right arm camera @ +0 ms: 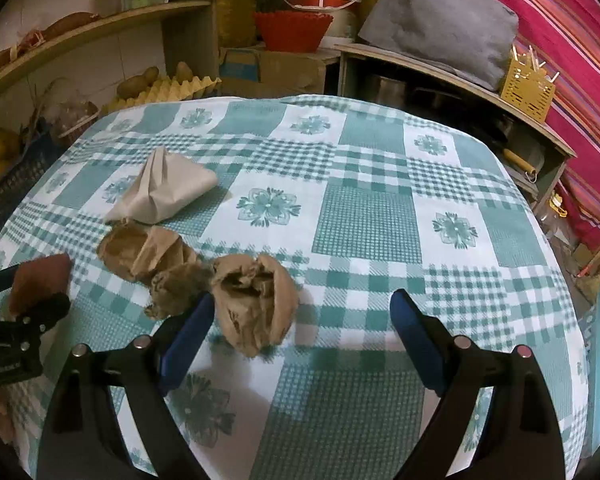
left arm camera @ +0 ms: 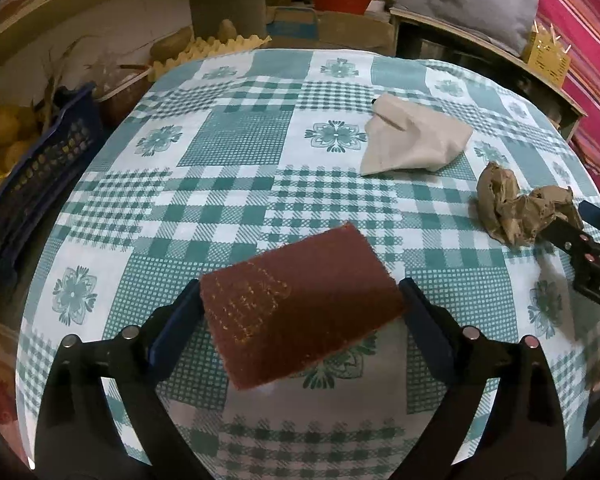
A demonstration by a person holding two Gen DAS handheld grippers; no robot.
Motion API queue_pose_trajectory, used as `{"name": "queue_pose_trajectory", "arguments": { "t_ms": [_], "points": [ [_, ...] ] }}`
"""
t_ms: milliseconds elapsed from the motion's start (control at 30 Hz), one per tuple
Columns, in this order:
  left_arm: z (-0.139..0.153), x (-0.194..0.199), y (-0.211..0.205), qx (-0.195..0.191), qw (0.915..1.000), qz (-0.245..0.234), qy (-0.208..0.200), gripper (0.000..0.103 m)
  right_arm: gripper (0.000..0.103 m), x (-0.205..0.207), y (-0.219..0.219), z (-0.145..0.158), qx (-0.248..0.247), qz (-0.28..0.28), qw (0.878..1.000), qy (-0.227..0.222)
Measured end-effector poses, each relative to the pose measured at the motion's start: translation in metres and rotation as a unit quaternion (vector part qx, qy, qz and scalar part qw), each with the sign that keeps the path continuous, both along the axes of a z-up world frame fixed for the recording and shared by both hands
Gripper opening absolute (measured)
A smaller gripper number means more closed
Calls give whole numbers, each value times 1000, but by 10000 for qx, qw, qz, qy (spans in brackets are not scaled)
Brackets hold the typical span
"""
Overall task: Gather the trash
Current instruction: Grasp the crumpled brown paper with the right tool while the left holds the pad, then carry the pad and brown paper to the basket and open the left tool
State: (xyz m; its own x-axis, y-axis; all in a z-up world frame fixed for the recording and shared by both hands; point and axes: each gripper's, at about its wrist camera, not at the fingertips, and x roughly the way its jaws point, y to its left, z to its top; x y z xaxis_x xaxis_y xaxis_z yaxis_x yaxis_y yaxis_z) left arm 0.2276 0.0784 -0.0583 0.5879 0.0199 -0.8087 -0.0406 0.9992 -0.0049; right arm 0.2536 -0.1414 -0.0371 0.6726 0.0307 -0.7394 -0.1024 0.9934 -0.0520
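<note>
My left tongs (left arm camera: pixel 302 312) grip a flat, reddish-brown scouring pad (left arm camera: pixel 300 304) by its two long edges; it sits tilted above the table (left arm camera: pixel 240 184), one corner pointing away from me. A pale grey paper bag (left arm camera: pixel 414 140) lies folded and creased on the table's far side, peaked like a small tent. Nearer lie crumpled brown paper wads (right arm camera: pixel 148 256), bunched together and touching. The biggest brown paper ball (right arm camera: pixel 256 304) lies just inside my right tongs (right arm camera: pixel 302 320), against the left blue finger (right arm camera: pixel 188 340), with a wide gap to the other one.
</note>
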Motion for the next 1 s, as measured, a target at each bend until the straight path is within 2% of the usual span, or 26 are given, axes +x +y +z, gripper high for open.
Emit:
{"name": "queue_pose_trajectory", "arguments": {
  "t_ms": [67, 133, 267, 667, 1000],
  "points": [
    [0, 0, 0, -12, 10000, -20, -8, 92, 78, 1, 0, -1, 59, 38, 10000, 8],
    [1, 0, 0, -39, 10000, -46, -21, 92, 56, 2, 1, -2, 164, 159, 9997, 96],
    [1, 0, 1, -62, 9999, -60, -55, 92, 39, 0, 4, -5, 246, 337, 9990, 161],
    [18, -9, -16, 82, 9989, -187, -415, 92, 39, -20, -22, 16, 369, 217, 9989, -191],
    [48, -25, -23, -37, 9968, -123, -794, 92, 39, -42, -61, 37, 289, -33, 9983, -509]
  ]
}}
